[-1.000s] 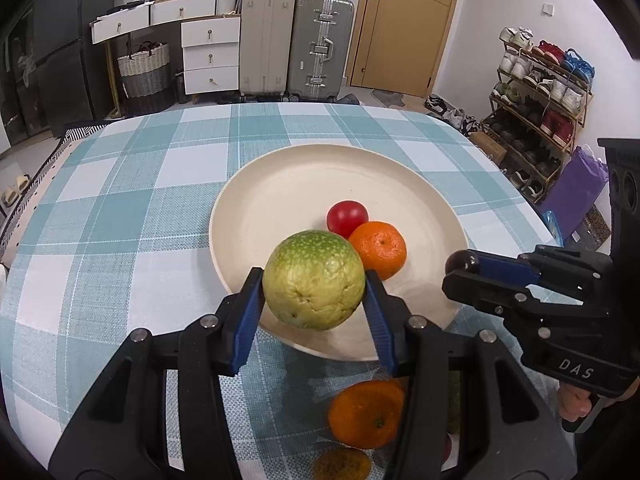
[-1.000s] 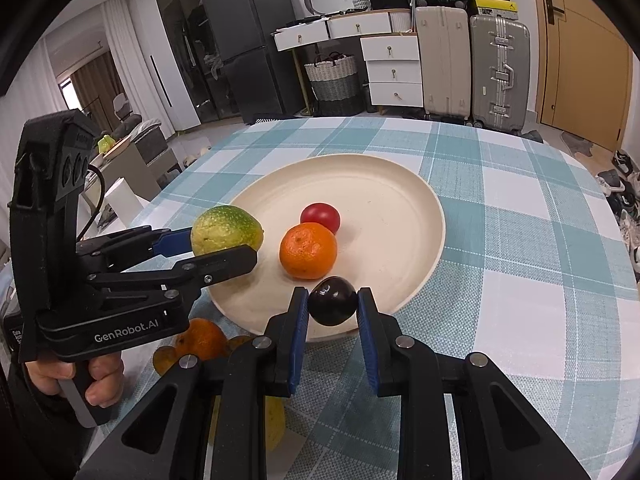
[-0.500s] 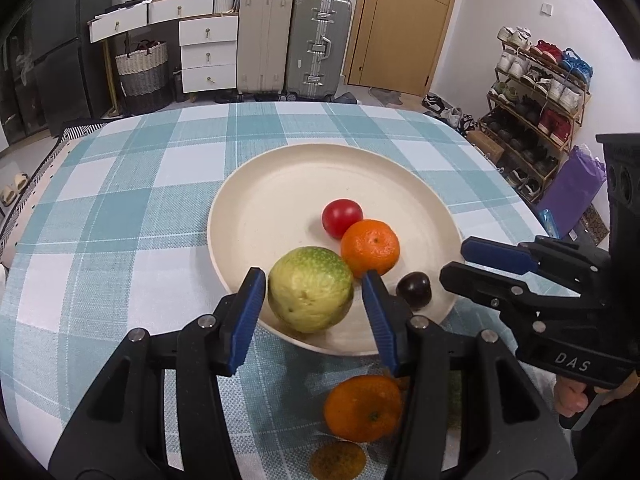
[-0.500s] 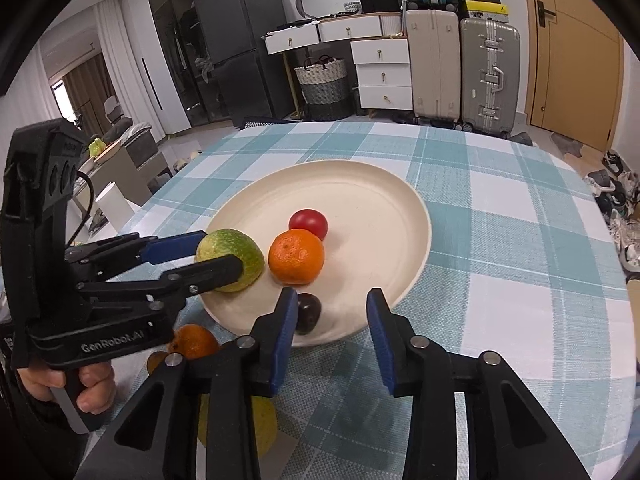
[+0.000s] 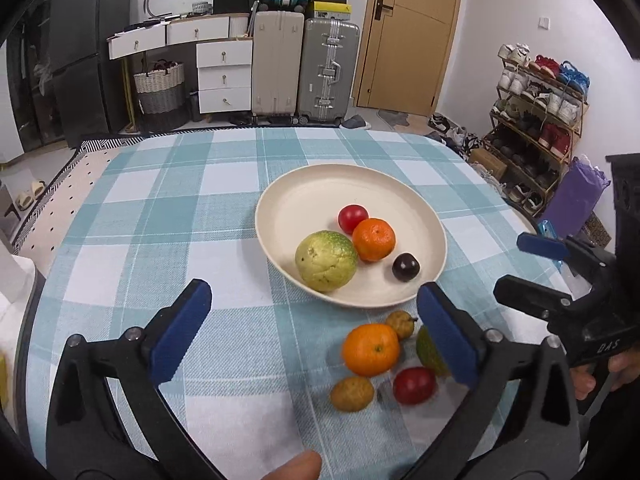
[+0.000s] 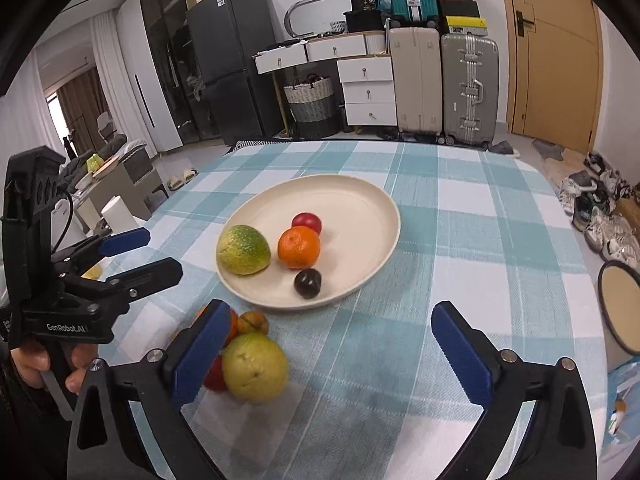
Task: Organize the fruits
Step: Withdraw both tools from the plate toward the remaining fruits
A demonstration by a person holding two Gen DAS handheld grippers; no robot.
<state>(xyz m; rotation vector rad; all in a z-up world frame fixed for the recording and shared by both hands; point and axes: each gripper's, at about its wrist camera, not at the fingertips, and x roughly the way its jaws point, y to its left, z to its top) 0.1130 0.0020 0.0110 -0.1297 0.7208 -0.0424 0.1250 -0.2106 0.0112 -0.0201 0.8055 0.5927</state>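
With both claws — left claw [image 5: 312, 328] and right claw [image 6: 330, 350] — just sprung wide and empty, I line one squarely over the loose orange [image 5: 371, 349] beside the plate [image 5: 280, 188] before closing.

Suitcases [image 5: 304, 68], white drawers [image 5: 224, 76], wicker basket [image 5: 160, 86], shoe rack [image 5: 536, 120].

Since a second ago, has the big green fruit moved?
Yes. The green fruit went from between the left gripper fingers above the rim down into the plate, beside the orange.
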